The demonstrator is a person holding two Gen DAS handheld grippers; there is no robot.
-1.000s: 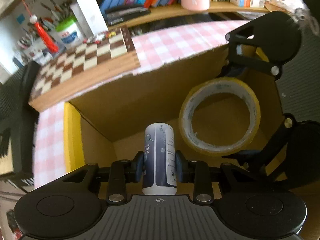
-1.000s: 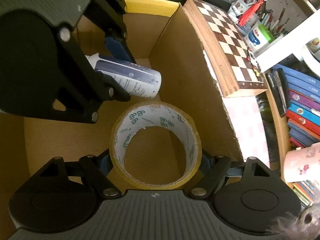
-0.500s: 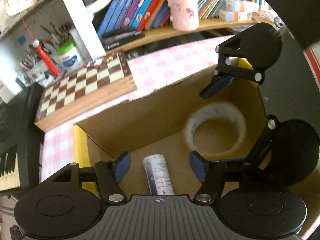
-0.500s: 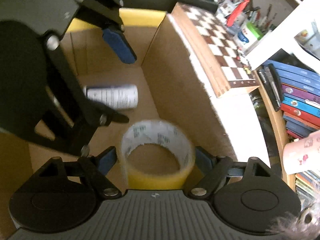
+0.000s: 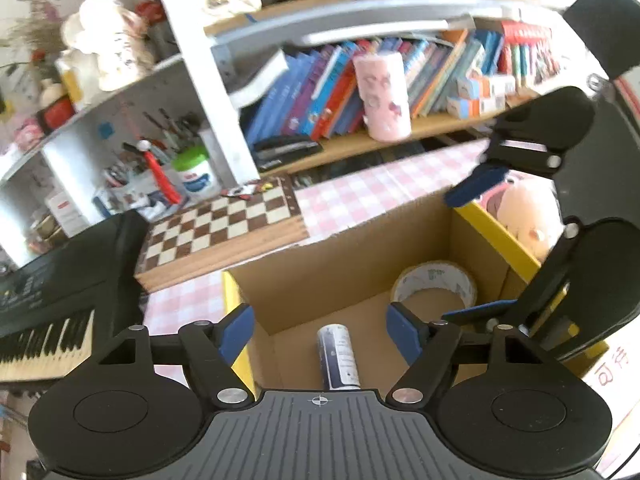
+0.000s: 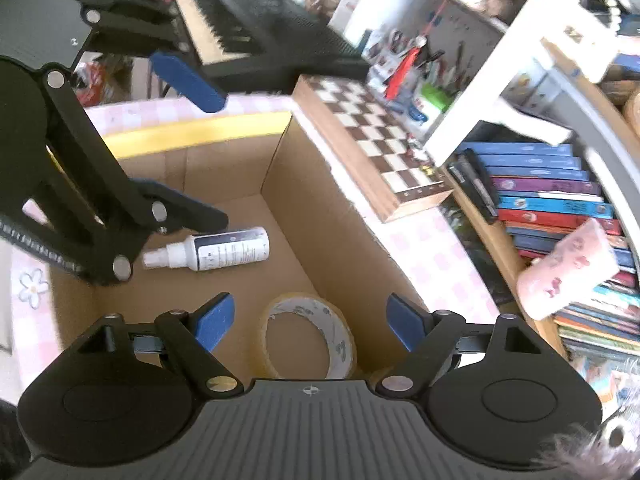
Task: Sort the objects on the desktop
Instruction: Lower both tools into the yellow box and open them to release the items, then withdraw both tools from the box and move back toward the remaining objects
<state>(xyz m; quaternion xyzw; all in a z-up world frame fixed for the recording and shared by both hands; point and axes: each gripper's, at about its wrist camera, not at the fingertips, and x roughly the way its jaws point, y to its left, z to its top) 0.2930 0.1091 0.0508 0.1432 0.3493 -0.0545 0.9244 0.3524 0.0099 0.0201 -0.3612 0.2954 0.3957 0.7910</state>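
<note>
Below both my grippers sits the cardboard box [image 6: 224, 184]; inside lie the tape roll [image 6: 308, 336], under my right gripper [image 6: 308, 324], and the spray bottle [image 6: 216, 250], lengthwise under my left gripper [image 5: 318, 330], probably clear. Both gape empty; left's jaws just widened.

Spray bottle [image 6: 224, 250]: white with dark label, lying on its side on the cardboard box [image 6: 296, 216] floor.
Tape roll [image 6: 308, 336]: yellowish, inside the box, apart from the bottle.
</note>
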